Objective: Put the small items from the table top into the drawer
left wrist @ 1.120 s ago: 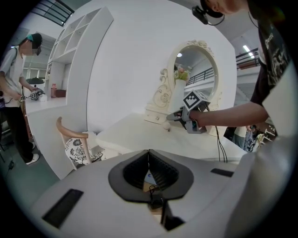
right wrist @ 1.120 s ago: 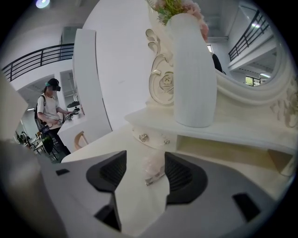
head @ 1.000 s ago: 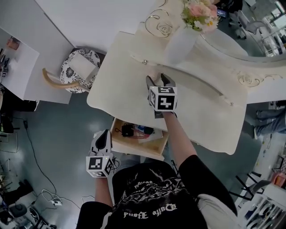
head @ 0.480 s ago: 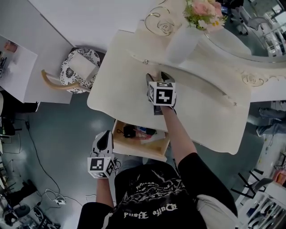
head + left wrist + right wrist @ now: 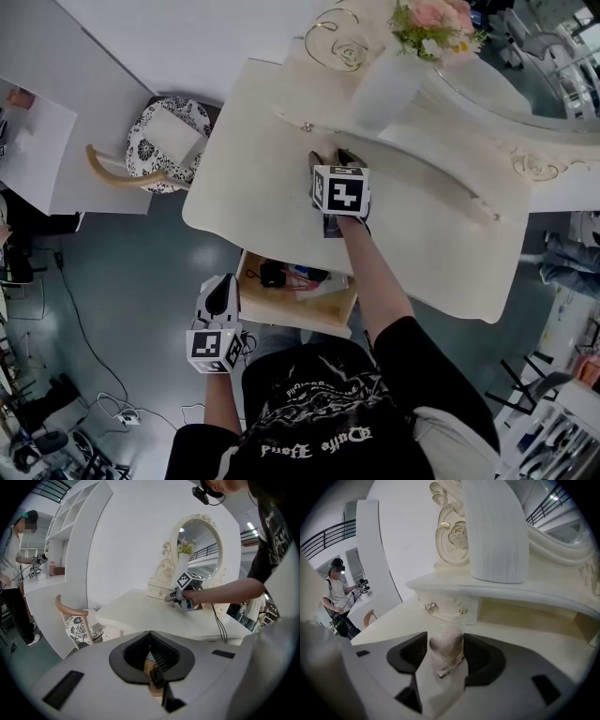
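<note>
At the upper centre of the head view, we find the right gripper low over the table top, just in front of the raised back shelf that carries the tall white vase.

1. Item location. The right gripper view shows a small pale pink rounded item between the jaws at the centre of the frame. The head view does not show it, because the gripper covers it. We cannot tell whether it rests on the table top or is already clear of it.

2. Handling. We judge the item to be light and probably soft or thinly wrapped, since its surface looks dull and slightly crinkled. A flat light tab lies at its near end. We advise holding it across the rounded body, not by the tab, with moderate pressure so that it neither deforms nor slips out.

3. Right gripper state. The jaws are narrowly apart and bear on both sides of the item, so the gripper is clamped on it.

4. Left gripper state. The left gripper hangs at the lower left, below the table edge and beside the open drawer. Its pads meet with nothing between them.

5. Destination. The drawer stands open and already holds a few small things.
</note>
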Motion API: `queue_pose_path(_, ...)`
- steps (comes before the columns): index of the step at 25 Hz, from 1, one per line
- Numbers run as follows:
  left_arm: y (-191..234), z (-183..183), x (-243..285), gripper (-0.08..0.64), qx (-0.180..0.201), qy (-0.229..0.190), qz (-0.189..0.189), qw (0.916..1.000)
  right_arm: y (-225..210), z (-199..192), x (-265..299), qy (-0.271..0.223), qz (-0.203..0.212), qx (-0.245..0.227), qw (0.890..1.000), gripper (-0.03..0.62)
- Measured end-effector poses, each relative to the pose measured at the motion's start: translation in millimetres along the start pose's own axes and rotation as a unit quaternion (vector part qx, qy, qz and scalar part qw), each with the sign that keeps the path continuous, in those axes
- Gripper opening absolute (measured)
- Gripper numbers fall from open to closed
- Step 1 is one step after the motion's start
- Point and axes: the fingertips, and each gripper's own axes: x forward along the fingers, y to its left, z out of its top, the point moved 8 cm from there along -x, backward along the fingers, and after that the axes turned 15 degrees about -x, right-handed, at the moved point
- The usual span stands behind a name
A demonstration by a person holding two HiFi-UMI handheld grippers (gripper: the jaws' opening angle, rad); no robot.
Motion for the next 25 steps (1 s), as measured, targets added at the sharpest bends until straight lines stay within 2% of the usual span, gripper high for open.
queue_pose_path(8, 2, -4, 1, 0.015, -0.001, 0.002, 0.007, 1.0, 4, 1, 0, 0.003, 0.006, -0.02, 1.0, 0.187)
queue_pose_path(11, 2, -5, 0, 0.015, -0.002, 0.001, 0.005, 1.0, 5, 2, -4, -0.01, 0.006, -0.02, 1.0, 0.183)
queue_pose_path(15, 6, -5, -2, 0.015, -0.001, 0.0, 0.005, 1.0, 12, 9, -16, -0.032, 0.005, -0.054, 0.998, 0.181)
queue_pose_path(19, 5, -1, -2, 0.015, -0.003, -0.011, 0.002, 0.9999, 11, 14, -29, -0.046, 0.012, -0.045, 0.998, 0.181)
queue_pose_path(25, -6, -3, -1, 0.015, 0.0, -0.017, -0.016, 0.9997, 14, 16, -53, -0.061, 0.02, -0.062, 0.996, 0.179)
